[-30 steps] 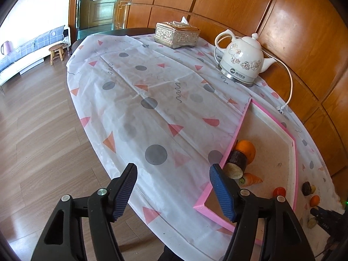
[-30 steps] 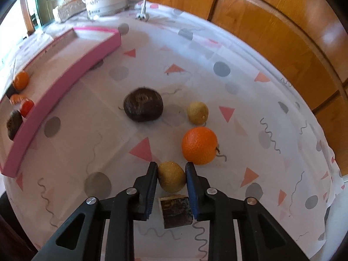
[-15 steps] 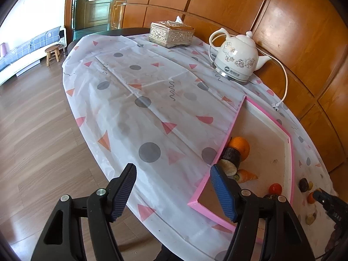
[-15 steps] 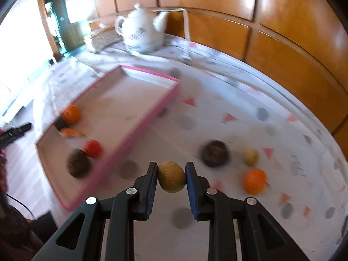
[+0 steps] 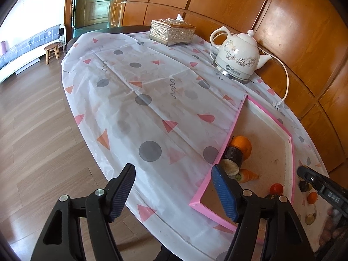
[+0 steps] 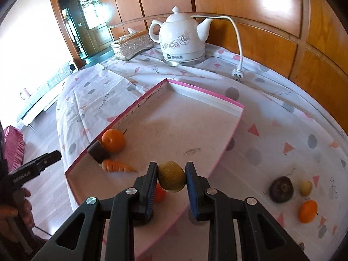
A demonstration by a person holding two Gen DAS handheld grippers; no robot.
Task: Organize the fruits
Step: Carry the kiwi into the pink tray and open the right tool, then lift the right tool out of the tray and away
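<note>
My right gripper (image 6: 171,178) is shut on a yellow-green kiwi-like fruit (image 6: 171,176) and holds it above the near part of the pink tray (image 6: 230,106). In the tray lie an orange (image 6: 113,140), a dark cut piece (image 6: 98,151), a carrot (image 6: 117,167) and a red fruit (image 6: 160,193) half hidden behind my finger. On the cloth to the right lie a dark round fruit (image 6: 281,189), a small yellow fruit (image 6: 305,187) and an orange (image 6: 307,211). My left gripper (image 5: 174,191) is open and empty at the table edge, left of the tray (image 5: 224,145).
A white electric kettle (image 6: 182,41) with its cord and plug (image 6: 237,74) stands behind the tray. A tissue box (image 6: 131,45) sits further back. The left gripper shows at the left in the right wrist view (image 6: 37,165). Wood wall panels close the far side.
My right gripper lifted the kiwi-like fruit off the cloth and carried it left, over the pink tray. The left gripper stayed open and shifted only slightly.
</note>
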